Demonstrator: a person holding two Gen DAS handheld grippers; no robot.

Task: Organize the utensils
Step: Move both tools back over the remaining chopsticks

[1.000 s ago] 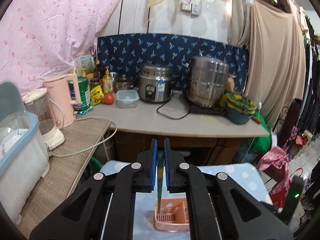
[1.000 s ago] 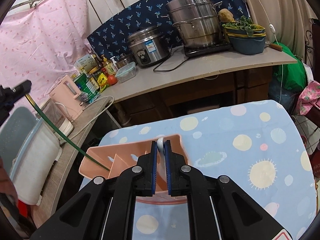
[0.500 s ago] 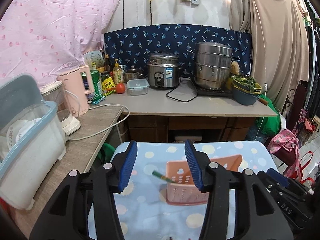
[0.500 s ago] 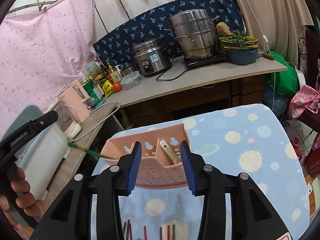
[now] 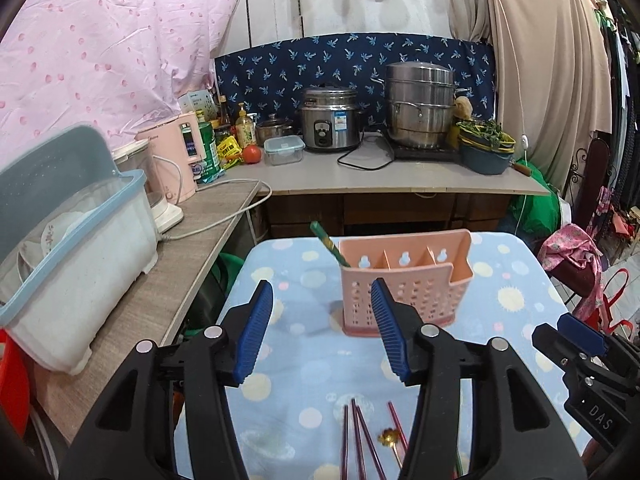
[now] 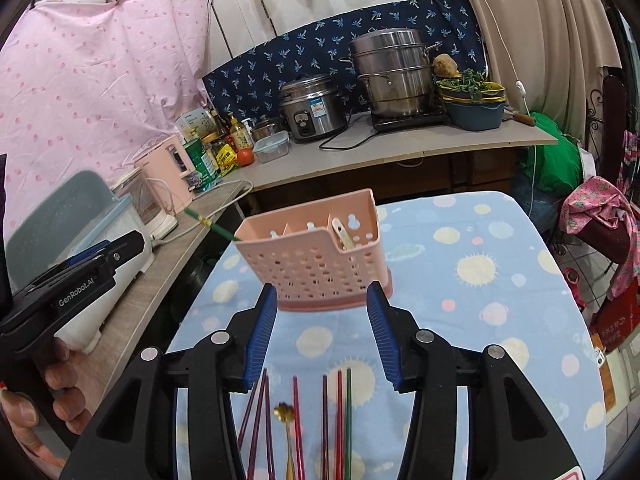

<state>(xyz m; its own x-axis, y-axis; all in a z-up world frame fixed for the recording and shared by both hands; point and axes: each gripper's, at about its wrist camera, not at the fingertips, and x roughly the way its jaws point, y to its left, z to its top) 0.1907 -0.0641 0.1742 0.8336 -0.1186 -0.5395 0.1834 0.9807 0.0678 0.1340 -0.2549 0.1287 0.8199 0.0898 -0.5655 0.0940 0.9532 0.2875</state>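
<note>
A pink perforated utensil caddy (image 5: 404,280) (image 6: 316,260) with three compartments stands on the blue spotted table. A green chopstick (image 5: 330,244) (image 6: 212,226) leans out of its left compartment. A white spoon (image 6: 342,234) sits in its right compartment. My left gripper (image 5: 324,332) is open and empty, just before the caddy. My right gripper (image 6: 320,332) is open and empty, also just before the caddy. Several red, purple and green chopsticks (image 6: 336,420) (image 5: 360,436) and a small gold spoon (image 6: 286,416) (image 5: 390,438) lie on the table near me.
The blue spotted tablecloth (image 6: 480,300) covers the table. A wooden side counter (image 5: 160,292) to the left holds a white dish bin (image 5: 72,248) and a pink kettle (image 5: 172,160). A back counter carries a rice cooker (image 5: 328,118) and a steel steamer pot (image 5: 420,104).
Both grippers opened and drew back from the caddy. The left let go of the green chopstick in the left compartment; the right let go of the white spoon in the right one.
</note>
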